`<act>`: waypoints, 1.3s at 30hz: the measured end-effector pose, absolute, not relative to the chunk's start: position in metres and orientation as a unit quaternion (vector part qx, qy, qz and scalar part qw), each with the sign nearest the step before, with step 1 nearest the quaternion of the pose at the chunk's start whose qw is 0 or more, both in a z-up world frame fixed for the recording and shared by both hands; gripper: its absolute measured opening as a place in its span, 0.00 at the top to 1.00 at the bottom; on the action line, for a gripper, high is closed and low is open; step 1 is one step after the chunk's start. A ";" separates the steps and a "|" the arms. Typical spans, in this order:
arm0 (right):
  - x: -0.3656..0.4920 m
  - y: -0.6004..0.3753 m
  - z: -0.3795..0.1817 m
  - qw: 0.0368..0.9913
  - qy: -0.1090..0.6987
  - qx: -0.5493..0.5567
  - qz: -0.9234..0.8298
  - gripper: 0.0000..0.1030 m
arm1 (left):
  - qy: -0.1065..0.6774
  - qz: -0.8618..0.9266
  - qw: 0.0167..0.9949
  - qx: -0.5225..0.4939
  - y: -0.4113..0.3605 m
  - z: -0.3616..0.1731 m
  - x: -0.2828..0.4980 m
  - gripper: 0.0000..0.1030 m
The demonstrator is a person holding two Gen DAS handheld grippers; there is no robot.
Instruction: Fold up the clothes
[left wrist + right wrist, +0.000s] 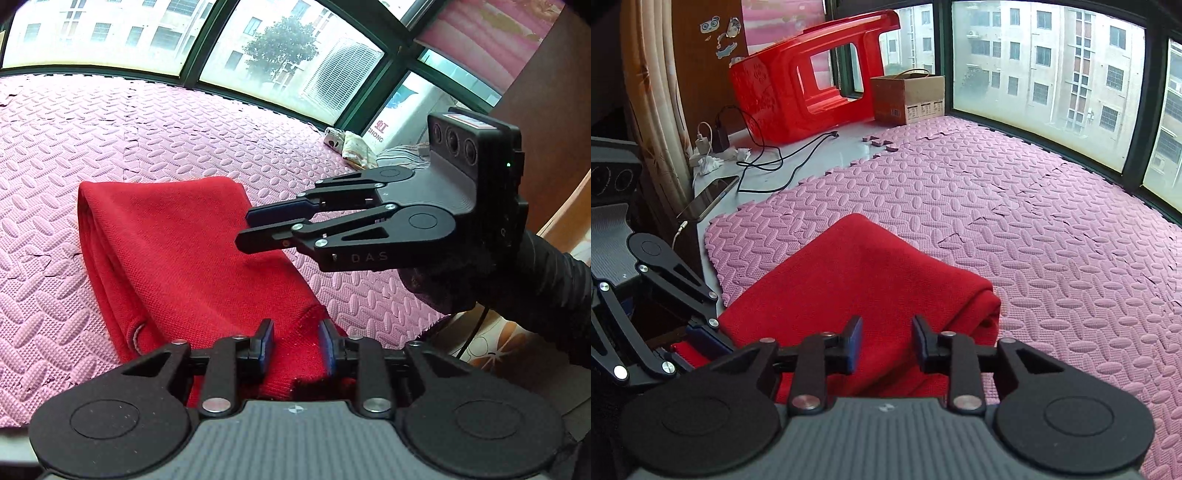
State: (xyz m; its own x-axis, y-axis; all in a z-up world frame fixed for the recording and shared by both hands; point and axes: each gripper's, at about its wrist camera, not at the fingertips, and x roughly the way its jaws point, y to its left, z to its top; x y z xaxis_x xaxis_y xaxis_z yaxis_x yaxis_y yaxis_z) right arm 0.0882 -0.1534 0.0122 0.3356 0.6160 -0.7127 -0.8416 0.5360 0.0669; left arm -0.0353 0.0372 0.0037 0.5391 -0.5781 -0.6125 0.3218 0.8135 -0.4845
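A: What is the largest surface here?
B: A pink foam mat (1015,229) of interlocking tiles, running along a window (1045,74). In the right wrist view a bare white ledge (812,162) borders the mat on its left.

A: And the garment?
B: A red cloth (177,251) lies on the mat, folded into a long band with a rounded fold at its far end. In the right wrist view it (857,280) sits near the mat's left edge, a thick folded corner to its right.

A: What stands on the ledge?
B: A red plastic stool (801,85) tipped on its side, a cardboard box (908,98) just beside it, a black cable (783,151), a charger (720,134) and a phone (709,197) at the ledge's near edge.

A: How is the left hand-held gripper (295,343) set?
B: Its fingers are apart, one on each side of the cloth's near ribbed edge; no pinch is visible. In the right wrist view it (694,332) enters from the left, tips at the cloth's near left corner.

A: And the right hand-held gripper (886,339)?
B: Also spread, above the cloth's near part, holding nothing. The left wrist view shows it (247,229) from the side, raised over the cloth's right edge, fingers parted, held by a dark-sleeved hand (443,288).

A: Anything smaller?
B: Crumpled wrappers (347,142) lie at the mat's far corner by the window.
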 end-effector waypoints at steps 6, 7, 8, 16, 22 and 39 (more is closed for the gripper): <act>0.095 -0.160 0.005 0.808 0.365 -0.147 0.439 0.67 | 0.404 -0.256 0.865 -0.153 0.034 0.008 -0.038 0.69; 0.096 -0.160 0.007 0.810 0.361 -0.146 0.438 0.66 | 0.404 -0.254 0.866 -0.151 0.034 0.009 -0.039 0.67; 0.098 -0.160 0.009 0.812 0.357 -0.144 0.438 0.66 | 0.402 -0.253 0.867 -0.152 0.035 0.011 -0.041 0.63; 0.143 -0.146 0.016 0.815 0.365 -0.114 0.436 0.60 | 0.391 -0.236 0.876 -0.153 0.048 0.027 -0.058 0.53; 0.172 -0.135 0.007 0.813 0.381 -0.088 0.431 0.54 | 0.391 -0.221 0.881 -0.149 0.065 0.034 -0.073 0.45; 0.198 -0.139 -0.004 0.794 0.424 -0.060 0.431 0.47 | 0.453 -0.228 0.847 -0.160 0.067 -0.003 -0.070 0.40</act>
State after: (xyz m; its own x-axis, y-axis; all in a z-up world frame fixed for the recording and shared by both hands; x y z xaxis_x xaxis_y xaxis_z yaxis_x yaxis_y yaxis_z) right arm 0.1983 -0.1392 -0.0040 0.2685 0.6342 -0.7250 -0.7355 0.6210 0.2708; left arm -0.0700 0.0672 -0.0026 0.4860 -0.5310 -0.6942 0.2413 0.8449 -0.4774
